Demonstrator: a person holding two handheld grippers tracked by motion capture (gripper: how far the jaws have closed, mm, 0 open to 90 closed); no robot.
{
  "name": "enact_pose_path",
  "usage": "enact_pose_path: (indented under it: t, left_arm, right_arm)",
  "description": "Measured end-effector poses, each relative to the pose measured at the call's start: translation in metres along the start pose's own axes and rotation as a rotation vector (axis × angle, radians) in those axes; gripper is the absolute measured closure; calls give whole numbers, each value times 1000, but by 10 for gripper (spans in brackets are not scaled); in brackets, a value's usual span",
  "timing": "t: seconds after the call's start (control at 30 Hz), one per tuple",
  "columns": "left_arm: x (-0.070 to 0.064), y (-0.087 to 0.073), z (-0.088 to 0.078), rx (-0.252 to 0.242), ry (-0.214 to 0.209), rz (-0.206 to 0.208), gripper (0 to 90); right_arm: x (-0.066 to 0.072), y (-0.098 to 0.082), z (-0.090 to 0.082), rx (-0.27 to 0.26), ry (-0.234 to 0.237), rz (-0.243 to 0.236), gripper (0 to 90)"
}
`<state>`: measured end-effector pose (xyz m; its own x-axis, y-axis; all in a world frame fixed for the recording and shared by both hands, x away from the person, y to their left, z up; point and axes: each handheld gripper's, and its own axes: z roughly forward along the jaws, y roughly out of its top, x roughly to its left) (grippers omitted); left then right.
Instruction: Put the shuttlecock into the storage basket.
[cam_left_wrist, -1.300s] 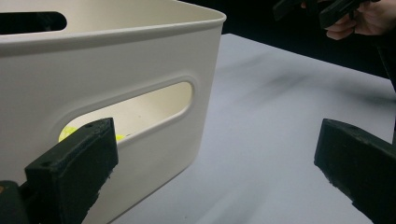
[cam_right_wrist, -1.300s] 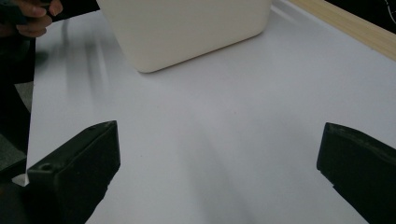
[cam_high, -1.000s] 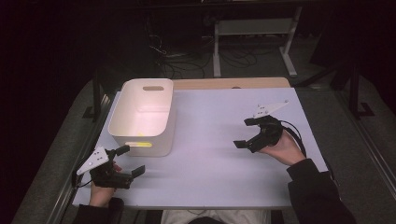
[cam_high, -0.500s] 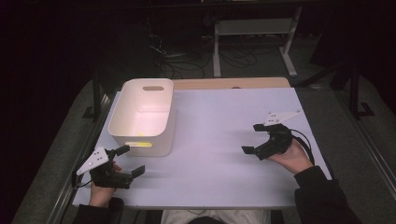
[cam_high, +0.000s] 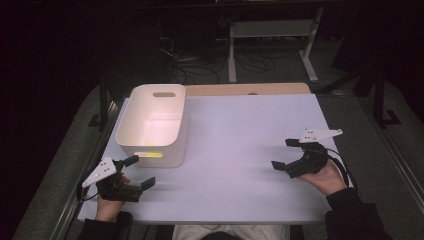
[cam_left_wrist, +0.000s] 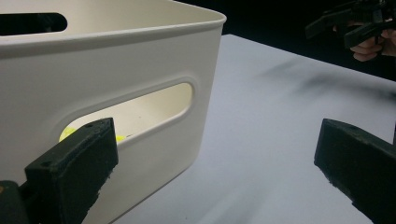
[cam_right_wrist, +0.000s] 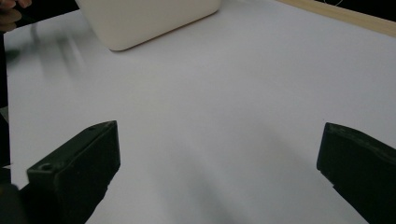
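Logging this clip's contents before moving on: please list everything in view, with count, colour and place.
bin: 1, white, handle slots in its ends, back left of the table
yellow thing: 1, yellow, inside the bin, seen through its near handle slot; what it is cannot be told
table: 1, white top with a wooden strip along the far edge
stand: 1, white frame, on the floor beyond the table
cables: several, dark, on the floor behind
left gripper: 1, black, open, near left corner beside the bin
right gripper: 1, black, open, right side of the table
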<state>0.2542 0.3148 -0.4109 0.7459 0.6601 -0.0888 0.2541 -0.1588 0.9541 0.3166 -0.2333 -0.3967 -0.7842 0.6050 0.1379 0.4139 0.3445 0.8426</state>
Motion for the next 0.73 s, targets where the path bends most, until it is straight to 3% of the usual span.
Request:
enact_pose_path:
  t: [0.73]
  left_arm:
    - [0, 0, 0, 0, 1, 3, 0]
  right_arm:
    - [0, -27, -8, -20, -46, 7, 0]
